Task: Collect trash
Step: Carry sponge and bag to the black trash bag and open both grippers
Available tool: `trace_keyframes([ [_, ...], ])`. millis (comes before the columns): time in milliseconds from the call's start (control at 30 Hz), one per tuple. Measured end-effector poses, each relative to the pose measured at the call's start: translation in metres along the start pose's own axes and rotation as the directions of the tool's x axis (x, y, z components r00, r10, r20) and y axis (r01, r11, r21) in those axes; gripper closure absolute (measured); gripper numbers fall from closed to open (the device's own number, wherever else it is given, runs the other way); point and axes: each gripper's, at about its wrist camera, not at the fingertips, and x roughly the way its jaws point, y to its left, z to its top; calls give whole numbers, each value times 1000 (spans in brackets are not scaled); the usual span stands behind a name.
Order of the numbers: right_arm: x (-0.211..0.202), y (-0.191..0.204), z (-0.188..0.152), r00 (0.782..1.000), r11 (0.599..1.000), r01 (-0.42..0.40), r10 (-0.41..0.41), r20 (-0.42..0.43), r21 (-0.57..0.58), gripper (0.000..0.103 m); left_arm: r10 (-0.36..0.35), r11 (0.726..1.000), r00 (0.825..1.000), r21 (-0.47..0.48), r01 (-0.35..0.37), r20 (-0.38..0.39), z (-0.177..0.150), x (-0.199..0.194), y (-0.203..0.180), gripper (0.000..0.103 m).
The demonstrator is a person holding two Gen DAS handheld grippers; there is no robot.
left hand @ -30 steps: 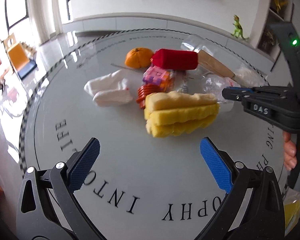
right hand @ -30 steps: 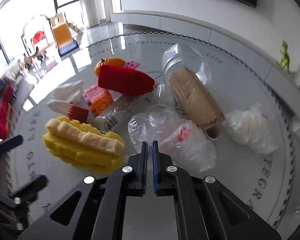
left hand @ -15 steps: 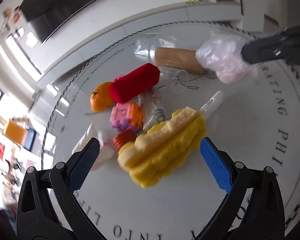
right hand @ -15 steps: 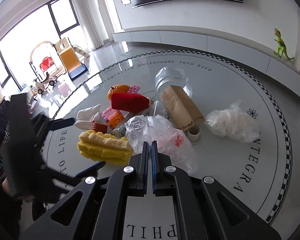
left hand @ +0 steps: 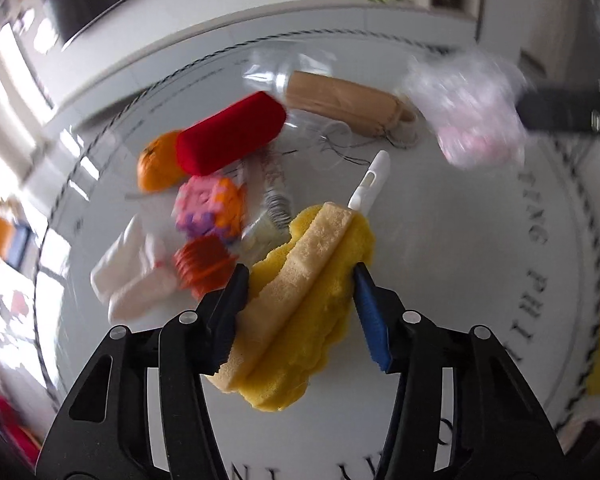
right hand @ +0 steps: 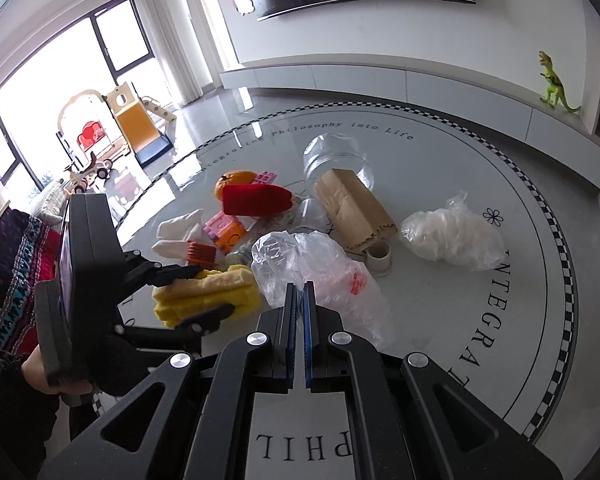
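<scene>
Jaws of the left gripper (left hand: 300, 312) had just been closing, and in the left wrist view the pads now pressed on either side of the yellow sponge (left hand: 304, 312) — half a second before they had stood wide around it. The right gripper (right hand: 299, 300) was pinched tight on the thin plastic bag (right hand: 320, 268), which hung off its tips above the round table (right hand: 500, 320), higher than a second earlier. So two pieces of trash looked secured, one per hand; judging by that, both were ready to be carried off.

Around the sponge the pile was crowded: an orange ridged cap (left hand: 204, 264) and white folded cloth (left hand: 132, 276) lay just beside the left finger, a white plastic stick (left hand: 370, 180) poked out from behind the sponge, and the red case (left hand: 228, 136), orange (left hand: 156, 168) and brown paper bag (left hand: 340, 100) sat farther back. Lifting the sponge could drag the cap or stick along — they lay very close.
</scene>
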Motion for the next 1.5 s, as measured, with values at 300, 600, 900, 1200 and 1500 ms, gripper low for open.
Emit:
trace_keyframes([
  [300, -12, 37, -15, 999, 998, -52, 52, 8, -42, 99, 4, 974, 992, -223, 25, 129, -52, -71, 23, 51],
  [600, -8, 110, -32, 987, 978, -159, 157, -27, -138, 99, 120, 942, 982, -328, -67, 143, -119, -121, 39, 50],
  [900, -4, 215, -60, 939, 896, -343, 325, -111, -282, 99, 247, 834, 966, -523, -175, 70, -229, -168, 79, 50],
  [1200, 19, 316, -103, 847, 785, -527, 456, -272, -325, 99, 325, 686, 944, -671, -282, -65, -330, -186, 103, 50],
  [1500, 37, 409, -148, 755, 668, -645, 481, -446, -371, 99, 325, 505, 916, -776, -378, -235, -419, -188, 120, 49],
])
